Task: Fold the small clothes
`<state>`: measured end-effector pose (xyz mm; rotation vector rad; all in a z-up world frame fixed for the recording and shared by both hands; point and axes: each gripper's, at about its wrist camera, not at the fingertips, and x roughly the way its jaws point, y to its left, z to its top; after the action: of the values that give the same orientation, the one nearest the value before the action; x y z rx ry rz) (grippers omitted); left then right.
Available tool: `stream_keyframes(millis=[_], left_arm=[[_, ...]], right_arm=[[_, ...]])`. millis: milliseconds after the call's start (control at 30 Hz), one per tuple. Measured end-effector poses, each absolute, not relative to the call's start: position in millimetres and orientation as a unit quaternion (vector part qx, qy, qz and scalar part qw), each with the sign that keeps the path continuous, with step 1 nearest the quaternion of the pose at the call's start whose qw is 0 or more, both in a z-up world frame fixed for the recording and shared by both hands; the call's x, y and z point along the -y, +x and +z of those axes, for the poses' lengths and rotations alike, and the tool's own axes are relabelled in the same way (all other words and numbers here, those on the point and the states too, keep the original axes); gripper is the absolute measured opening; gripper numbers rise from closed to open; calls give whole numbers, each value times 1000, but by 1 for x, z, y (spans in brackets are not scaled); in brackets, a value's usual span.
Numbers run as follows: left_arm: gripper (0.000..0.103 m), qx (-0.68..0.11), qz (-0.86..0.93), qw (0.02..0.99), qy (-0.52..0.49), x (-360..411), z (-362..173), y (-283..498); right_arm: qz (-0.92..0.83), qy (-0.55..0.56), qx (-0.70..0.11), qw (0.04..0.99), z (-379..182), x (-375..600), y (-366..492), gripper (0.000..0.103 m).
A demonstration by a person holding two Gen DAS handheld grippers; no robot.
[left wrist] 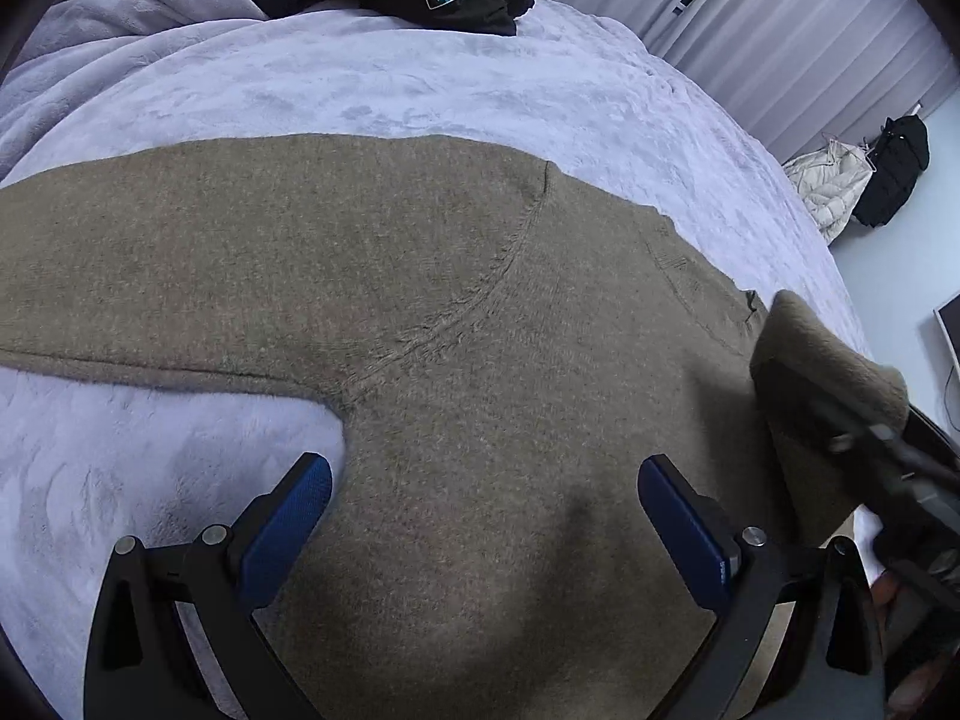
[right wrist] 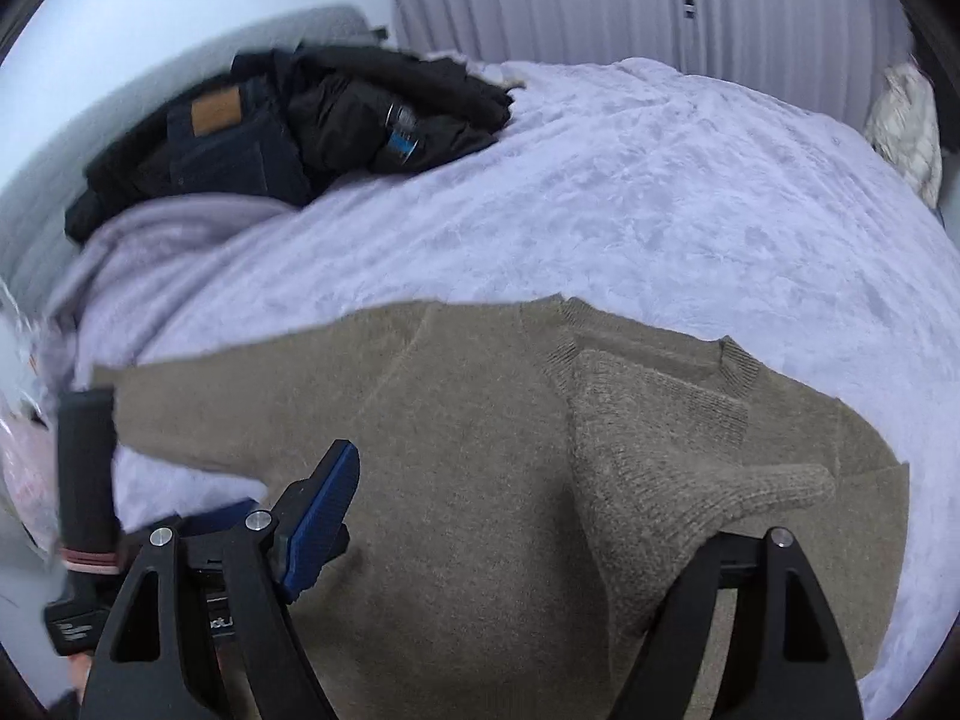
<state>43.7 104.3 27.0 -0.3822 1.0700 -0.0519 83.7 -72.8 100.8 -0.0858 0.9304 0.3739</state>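
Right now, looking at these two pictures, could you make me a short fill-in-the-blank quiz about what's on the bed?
1. The sweater spread flat on the bed is ____ in colour.
2. It lies on a fluffy pale lilac ____.
3. The left gripper has its blue fingers standing ____ above the sweater.
4. The pile of clothes at the far end of the bed is ____ in colour.

Missing words: brown; blanket; open; dark

sweater (left wrist: 456,276) flat on the blanket (left wrist: 420,84) | one sleeve (right wrist: 660,468) folded over its body | clothes pile (right wrist: 288,120) behind, far-left corner | curtain (right wrist: 540,0) beyond the bed
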Motion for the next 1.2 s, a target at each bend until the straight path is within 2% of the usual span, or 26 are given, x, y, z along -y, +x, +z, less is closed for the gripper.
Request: stream_keyframes(millis=[33, 100, 233, 300, 400, 500, 600, 733, 900, 1100, 1200], left_arm=[[102, -510, -8, 846, -157, -105, 25, 40], [102, -511, -8, 845, -156, -116, 20, 30], [102, -496, 11, 855, -152, -145, 27, 7], [102, -487, 26, 859, -155, -160, 36, 1], [102, -466, 37, 865, -184, -186, 52, -1], [102, -458, 43, 865, -201, -203, 64, 10], [102, -456, 37, 865, -206, -202, 73, 20], [102, -459, 12, 870, -177, -175, 82, 29], [102, -491, -42, 856, -157, -122, 68, 35], [102, -522, -92, 845, -78, -32, 50, 32], [102, -563, -36, 825, -44, -11, 28, 37]], right_arm=[[169, -99, -463, 865, 89, 54, 86, 80], [164, -146, -491, 843, 71, 34, 91, 80], [185, -150, -526, 817, 54, 25, 94, 80], [164, -192, -529, 810, 47, 19, 90, 81], [130, -339, -479, 799, 35, -6, 65, 81], [96, -504, -387, 766, 14, -35, 28, 81], [74, -583, -313, 746, 2, -46, 5, 81], [71, -497, -365, 784, 20, -22, 15, 82], [127, -257, -420, 861, 62, 73, 13, 82], [140, -8, -417, 898, 83, 213, 8, 82], [108, 19, -411, 905, 80, 243, 10, 82]])
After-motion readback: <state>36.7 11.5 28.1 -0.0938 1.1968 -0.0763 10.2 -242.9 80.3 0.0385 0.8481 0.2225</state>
